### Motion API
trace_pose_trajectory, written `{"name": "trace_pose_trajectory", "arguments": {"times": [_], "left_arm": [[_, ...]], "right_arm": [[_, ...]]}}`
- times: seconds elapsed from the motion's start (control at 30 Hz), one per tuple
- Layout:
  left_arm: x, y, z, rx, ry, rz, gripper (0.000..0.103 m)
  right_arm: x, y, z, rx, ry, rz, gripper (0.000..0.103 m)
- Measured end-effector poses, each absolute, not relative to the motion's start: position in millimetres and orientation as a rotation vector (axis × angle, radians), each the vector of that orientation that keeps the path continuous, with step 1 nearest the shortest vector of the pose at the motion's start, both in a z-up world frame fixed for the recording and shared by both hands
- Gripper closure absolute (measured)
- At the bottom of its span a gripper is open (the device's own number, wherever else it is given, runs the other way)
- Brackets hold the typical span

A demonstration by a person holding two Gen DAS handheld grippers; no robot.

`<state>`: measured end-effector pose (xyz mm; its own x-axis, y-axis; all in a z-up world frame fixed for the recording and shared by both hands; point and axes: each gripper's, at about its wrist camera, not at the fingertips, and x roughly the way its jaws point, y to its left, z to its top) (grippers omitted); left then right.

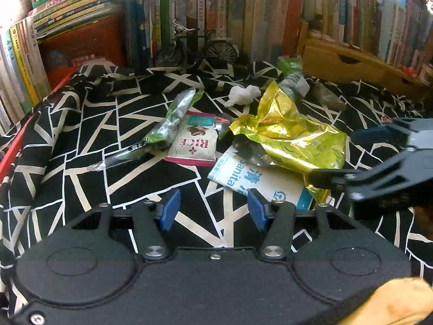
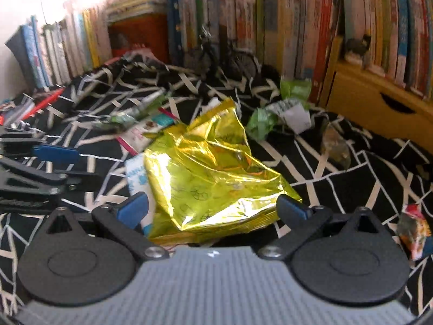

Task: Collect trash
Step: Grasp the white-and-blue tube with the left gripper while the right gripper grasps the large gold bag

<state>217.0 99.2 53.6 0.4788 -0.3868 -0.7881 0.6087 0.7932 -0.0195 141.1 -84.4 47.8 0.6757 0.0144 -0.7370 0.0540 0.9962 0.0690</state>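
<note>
Trash lies on a black-and-white patterned cloth [image 1: 81, 124]. A crumpled gold foil bag [image 1: 286, 135] [image 2: 213, 173] rests partly on a white wipes pack [image 1: 257, 181] [image 2: 135, 173]. To their left lie a "RICE" packet [image 1: 194, 143] and a green-and-silver wrapper [image 1: 173, 119], with a crumpled tissue [image 1: 242, 94] behind. My left gripper [image 1: 213, 211] [image 2: 67, 166] is open over bare cloth just short of the wipes pack. My right gripper [image 2: 213, 208] [image 1: 349, 157] stands wide open with the near end of the gold bag between its blue pads [image 2: 134, 208].
Rows of books [image 1: 216, 8] wall the back and left. A model bicycle [image 1: 194, 46] stands before them. A yellow wooden drawer box [image 2: 379, 103] sits back right. More wrappers lie nearby: green ones [image 2: 273, 113], a clear one [image 2: 335, 146], a colourful one [image 2: 412, 230].
</note>
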Motion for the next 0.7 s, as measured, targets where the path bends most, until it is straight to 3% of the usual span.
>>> {"name": "trace_pose_trajectory", "arguments": {"times": [0.53, 0.6, 0.7], "left_arm": [[202.0, 59.9, 41.9, 0.323, 0.922, -0.664, 0.05], [205.5, 54.7, 41.3, 0.282, 0.956, -0.649, 0.048], [208.3, 50.5, 42.2, 0.204, 0.997, -0.596, 0.037]], "right_arm": [[174.4, -119.9, 22.5, 0.169, 0.831, -0.182, 0.0], [177.5, -119.9, 22.3, 0.157, 0.821, -0.191, 0.0], [182.0, -118.6, 23.7, 0.145, 0.805, -0.191, 0.0]]}}
